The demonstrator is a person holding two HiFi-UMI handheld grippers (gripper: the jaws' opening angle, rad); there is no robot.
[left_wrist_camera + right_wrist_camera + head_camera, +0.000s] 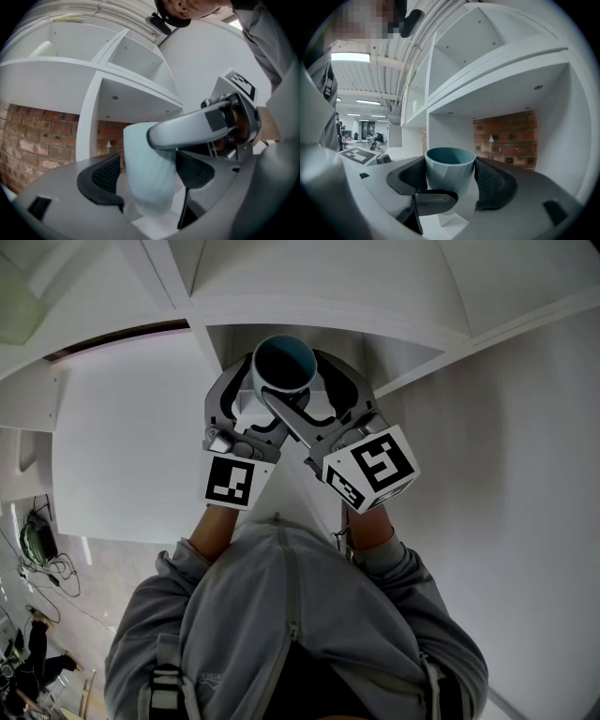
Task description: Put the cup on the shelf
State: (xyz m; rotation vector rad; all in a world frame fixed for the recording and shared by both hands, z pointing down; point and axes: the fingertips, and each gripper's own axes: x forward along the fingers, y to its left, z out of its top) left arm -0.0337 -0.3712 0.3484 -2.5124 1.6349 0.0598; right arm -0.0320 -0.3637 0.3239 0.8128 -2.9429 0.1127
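Note:
The cup (281, 360) is pale outside and teal inside, upright at the mouth of a white shelf compartment (309, 310). Both grippers are round it. In the left gripper view the cup (146, 187) fills the gap of my left gripper (149, 176), with both dark pads against its sides. A grey finger (187, 129) of the right gripper crosses in front of it. In the right gripper view the cup (450, 166) stands between the jaws of my right gripper (450, 183), which are spread wide, with a thin gap at the right pad (490, 183). Its base is hidden.
The compartment has a brick back wall (506, 138), a white side wall (576, 140) on the right and a board (497, 61) overhead. More white compartments lie above and to the left (70, 42). A grey hooded top (291, 624) fills the lower head view.

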